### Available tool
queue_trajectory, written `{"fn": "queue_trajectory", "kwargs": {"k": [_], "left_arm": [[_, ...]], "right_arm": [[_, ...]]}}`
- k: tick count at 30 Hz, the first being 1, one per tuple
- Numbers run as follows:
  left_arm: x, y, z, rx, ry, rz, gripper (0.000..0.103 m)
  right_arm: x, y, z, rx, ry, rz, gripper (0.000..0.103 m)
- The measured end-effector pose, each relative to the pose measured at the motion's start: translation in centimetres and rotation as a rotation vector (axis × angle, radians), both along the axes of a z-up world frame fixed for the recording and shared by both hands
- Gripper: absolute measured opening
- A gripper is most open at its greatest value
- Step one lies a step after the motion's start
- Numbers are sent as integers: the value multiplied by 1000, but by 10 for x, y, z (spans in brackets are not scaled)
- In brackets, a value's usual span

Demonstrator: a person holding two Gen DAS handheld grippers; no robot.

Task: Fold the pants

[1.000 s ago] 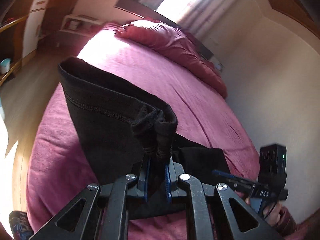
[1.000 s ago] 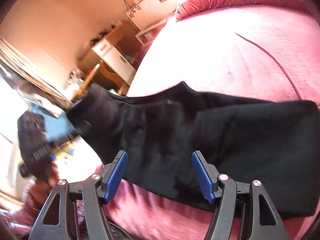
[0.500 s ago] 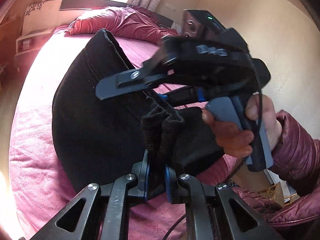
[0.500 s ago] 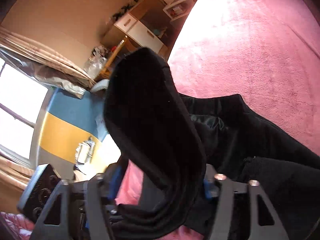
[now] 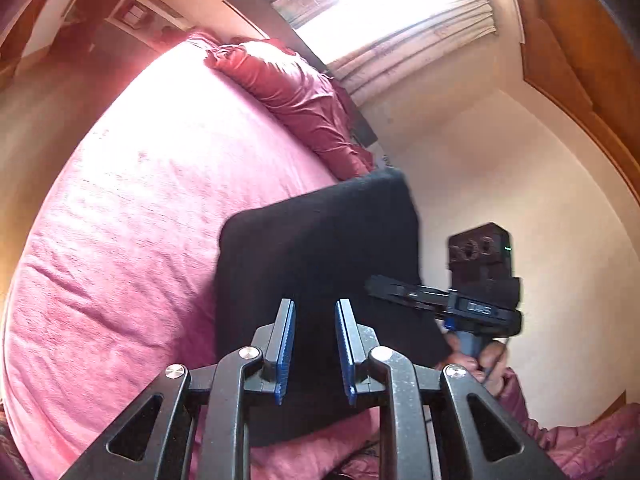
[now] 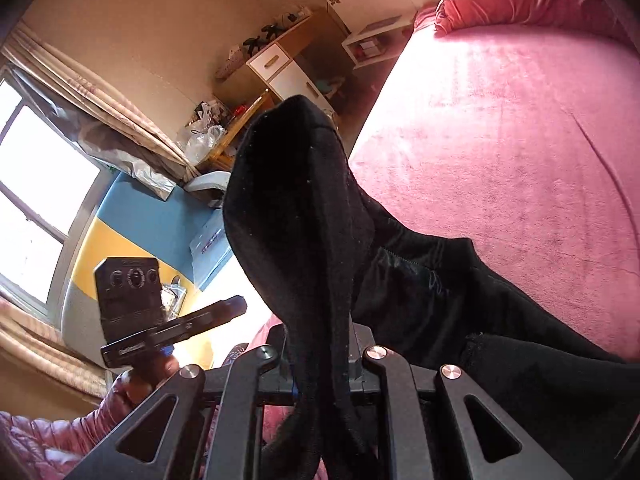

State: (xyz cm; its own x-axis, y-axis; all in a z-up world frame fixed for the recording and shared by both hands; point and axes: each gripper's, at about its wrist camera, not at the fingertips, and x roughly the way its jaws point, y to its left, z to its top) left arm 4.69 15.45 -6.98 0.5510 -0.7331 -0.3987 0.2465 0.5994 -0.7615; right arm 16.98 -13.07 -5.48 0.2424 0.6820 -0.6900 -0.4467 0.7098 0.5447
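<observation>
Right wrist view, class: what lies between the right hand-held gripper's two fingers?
A bunched fold of the black pants runs between the right hand-held gripper's closing fingers; the right wrist view shows it.

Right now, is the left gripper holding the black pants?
No, the left gripper is opening, its blue fingers apart and off the black pants.

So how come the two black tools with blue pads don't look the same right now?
The left tool has a gap between its blue pads, which are opening with no cloth pinched; the right tool is closing on a fold of the black pants. The left tool's pads show clearly; the right tool's are hidden by cloth. Both are black, hand-held, and hang over the pink bed.
</observation>
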Motion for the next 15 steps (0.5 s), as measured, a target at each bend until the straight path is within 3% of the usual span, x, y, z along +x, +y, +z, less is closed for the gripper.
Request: {"fn": "queue_trajectory", "kwargs": {"k": [5, 9, 15], "left_arm": [[17, -25, -15, 126, 46, -41, 21], [22, -69, -23, 159, 50, -129, 21], [18, -145, -47, 242, 103, -309, 21]], "right_arm": [[-16, -46, 15, 36, -17, -79, 13], [-28, -100, 16, 40, -13, -181, 13], [-35, -182, -31, -15, 93, -360, 13]]}}
